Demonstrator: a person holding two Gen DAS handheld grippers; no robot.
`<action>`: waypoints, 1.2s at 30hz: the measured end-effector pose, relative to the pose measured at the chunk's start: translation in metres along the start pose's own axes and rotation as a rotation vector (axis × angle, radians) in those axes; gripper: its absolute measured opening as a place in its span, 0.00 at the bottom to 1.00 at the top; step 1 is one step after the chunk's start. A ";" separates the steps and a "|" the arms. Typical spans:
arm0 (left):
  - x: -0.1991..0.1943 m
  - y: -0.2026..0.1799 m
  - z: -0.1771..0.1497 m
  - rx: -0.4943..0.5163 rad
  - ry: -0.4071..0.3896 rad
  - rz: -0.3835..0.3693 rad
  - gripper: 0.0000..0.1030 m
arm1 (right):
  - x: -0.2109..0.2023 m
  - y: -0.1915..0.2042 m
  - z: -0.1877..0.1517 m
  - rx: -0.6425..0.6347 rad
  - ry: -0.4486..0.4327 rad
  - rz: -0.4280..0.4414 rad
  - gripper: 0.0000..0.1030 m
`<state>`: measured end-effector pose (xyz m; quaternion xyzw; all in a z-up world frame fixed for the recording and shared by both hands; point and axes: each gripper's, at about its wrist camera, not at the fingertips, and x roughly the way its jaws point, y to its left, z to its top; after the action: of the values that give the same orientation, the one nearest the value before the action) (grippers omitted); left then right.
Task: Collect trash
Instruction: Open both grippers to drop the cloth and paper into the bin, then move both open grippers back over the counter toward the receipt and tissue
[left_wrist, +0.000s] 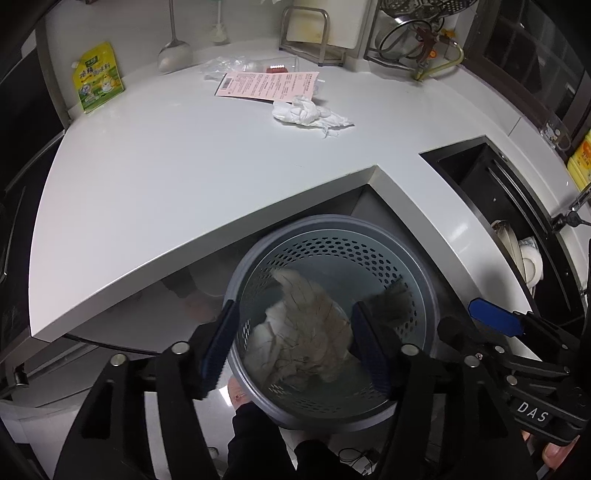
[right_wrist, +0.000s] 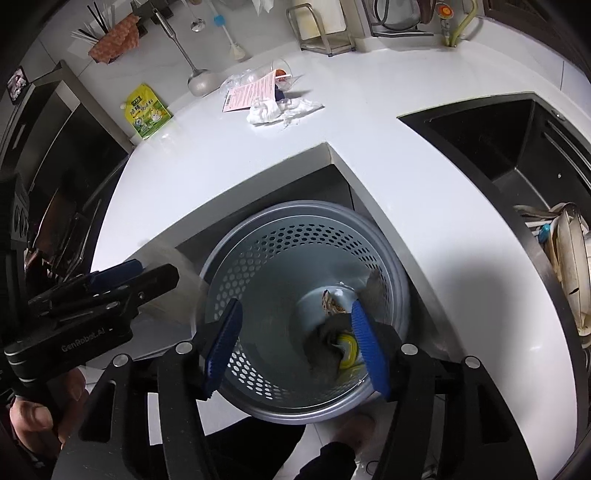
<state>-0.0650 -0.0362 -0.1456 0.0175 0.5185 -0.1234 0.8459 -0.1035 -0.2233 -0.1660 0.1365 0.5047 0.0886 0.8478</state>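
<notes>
A grey perforated trash bin (left_wrist: 332, 236) stands on the floor below the counter corner; it also shows in the right wrist view (right_wrist: 306, 236). My left gripper (left_wrist: 295, 343) is open above the bin, and a blurred grey-white crumpled piece (left_wrist: 306, 332) is in the air between its fingers over the bin. My right gripper (right_wrist: 295, 347) is open and empty above the bin, which holds a grey rag (right_wrist: 325, 350) and a yellow wrapper (right_wrist: 349, 349). On the white counter (left_wrist: 166, 166) lie a crumpled white tissue (left_wrist: 306, 112), a pink leaflet (left_wrist: 266, 85) and clear plastic wrap (left_wrist: 221, 66).
A yellow-green pouch (left_wrist: 98, 79) leans on the wall at the counter's left. A tipped glass (right_wrist: 279, 74) lies behind the leaflet. A dark sink (right_wrist: 498, 140) with dishes is on the right. A ladle, a metal rack and a pot lid rack stand at the back.
</notes>
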 end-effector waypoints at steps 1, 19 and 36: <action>-0.001 0.001 0.000 -0.006 -0.003 -0.001 0.65 | 0.000 0.000 0.000 0.001 0.001 -0.001 0.57; -0.013 0.018 0.003 -0.038 -0.041 0.005 0.77 | -0.002 0.007 0.001 -0.007 0.000 -0.007 0.61; -0.023 0.042 0.048 -0.035 -0.144 0.004 0.82 | -0.004 0.018 0.046 0.002 -0.082 -0.059 0.63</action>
<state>-0.0241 0.0015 -0.1072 -0.0054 0.4583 -0.1136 0.8815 -0.0651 -0.2137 -0.1359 0.1258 0.4737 0.0573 0.8698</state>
